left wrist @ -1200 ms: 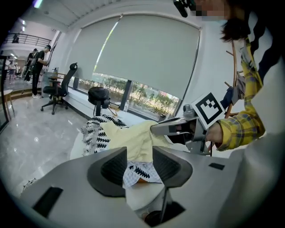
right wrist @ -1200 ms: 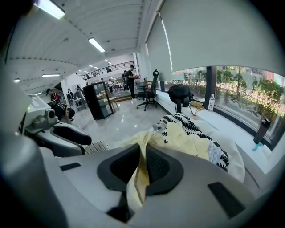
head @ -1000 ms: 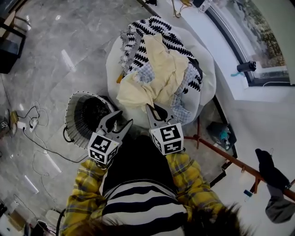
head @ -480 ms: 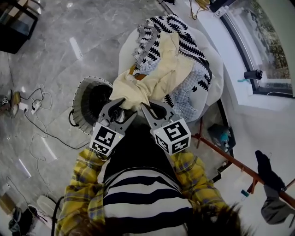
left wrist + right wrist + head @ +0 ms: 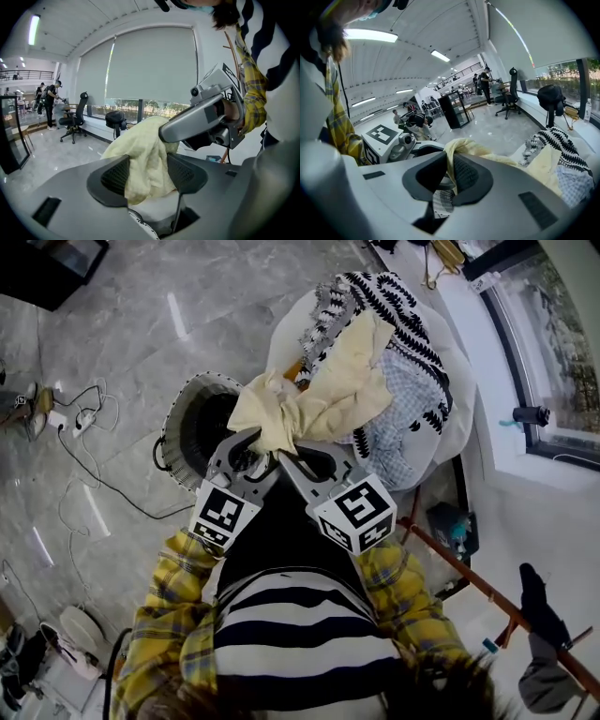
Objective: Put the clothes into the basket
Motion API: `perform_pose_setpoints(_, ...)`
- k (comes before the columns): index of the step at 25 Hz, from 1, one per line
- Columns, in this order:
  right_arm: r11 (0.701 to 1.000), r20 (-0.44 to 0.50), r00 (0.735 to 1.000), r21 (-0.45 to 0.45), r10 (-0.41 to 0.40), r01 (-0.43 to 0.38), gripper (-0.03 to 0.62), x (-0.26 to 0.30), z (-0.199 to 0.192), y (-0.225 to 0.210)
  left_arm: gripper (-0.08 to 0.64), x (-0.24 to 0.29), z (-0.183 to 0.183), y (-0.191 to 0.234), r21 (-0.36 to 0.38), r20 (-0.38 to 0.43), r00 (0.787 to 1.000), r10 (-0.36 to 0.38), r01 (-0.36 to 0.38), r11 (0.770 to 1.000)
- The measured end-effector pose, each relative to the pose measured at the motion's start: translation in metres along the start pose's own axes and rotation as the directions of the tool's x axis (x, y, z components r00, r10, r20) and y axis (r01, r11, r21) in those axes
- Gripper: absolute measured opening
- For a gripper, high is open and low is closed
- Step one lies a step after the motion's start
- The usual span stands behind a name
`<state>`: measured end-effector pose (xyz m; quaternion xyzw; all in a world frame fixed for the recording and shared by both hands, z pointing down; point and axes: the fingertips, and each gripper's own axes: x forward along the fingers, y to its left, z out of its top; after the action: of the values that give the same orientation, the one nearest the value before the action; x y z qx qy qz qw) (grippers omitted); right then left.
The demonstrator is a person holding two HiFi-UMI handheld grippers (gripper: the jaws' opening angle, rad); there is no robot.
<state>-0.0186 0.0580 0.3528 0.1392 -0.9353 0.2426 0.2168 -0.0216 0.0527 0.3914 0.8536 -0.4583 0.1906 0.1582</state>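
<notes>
The only print I can make out is the square marker pattern on each cube. My right gripper (image 5: 286, 461) is clamped on the cream garment (image 5: 323, 399), which stretches from the clothes pile (image 5: 398, 306) to the basket (image 5: 169, 427) rim. My left gripper (image 5: 246, 448) has its jaws opening, with that cloth bunched between them. Cloth and grippers hide the basket's near side; bare floor (image 5: 122, 343) lies open to its left.

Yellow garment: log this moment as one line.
yellow garment: end held beside basket | right gripper: shut on garment | left gripper: fingers opening, garment between them
</notes>
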Motion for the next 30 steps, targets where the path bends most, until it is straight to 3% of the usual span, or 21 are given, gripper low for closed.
perform_pose_setpoints(3,0.998,-0.016,0.998,-0.037,0.056,-0.056,0.055,0.005,0.004,0.017,0.258,-0.011,0.003,0.003,-0.007,0.029,0.999,0.044,-0.044,0.999)
perform_pose_setpoints(13,0.980,-0.043,0.987,-0.115,0.156,-0.161,0.055,0.020,0.004,0.049,0.083,-0.038,-0.001,0.003,0.010,0.051,0.988,0.145,-0.146,0.989)
perform_pose_setpoints(20,0.979,-0.049,0.986,-0.121,0.160,-0.165,0.057,0.029,-0.007,0.049,0.061,-0.042,-0.018,0.011,-0.029,0.001,0.986,0.169,-0.169,0.985)
perform_pose_setpoints(30,0.990,-0.073,0.993,-0.101,0.093,-0.100,0.152,0.018,-0.034,0.007,0.060,-0.036,-0.030,0.017,-0.028,-0.048,0.983,0.178,-0.179,0.983)
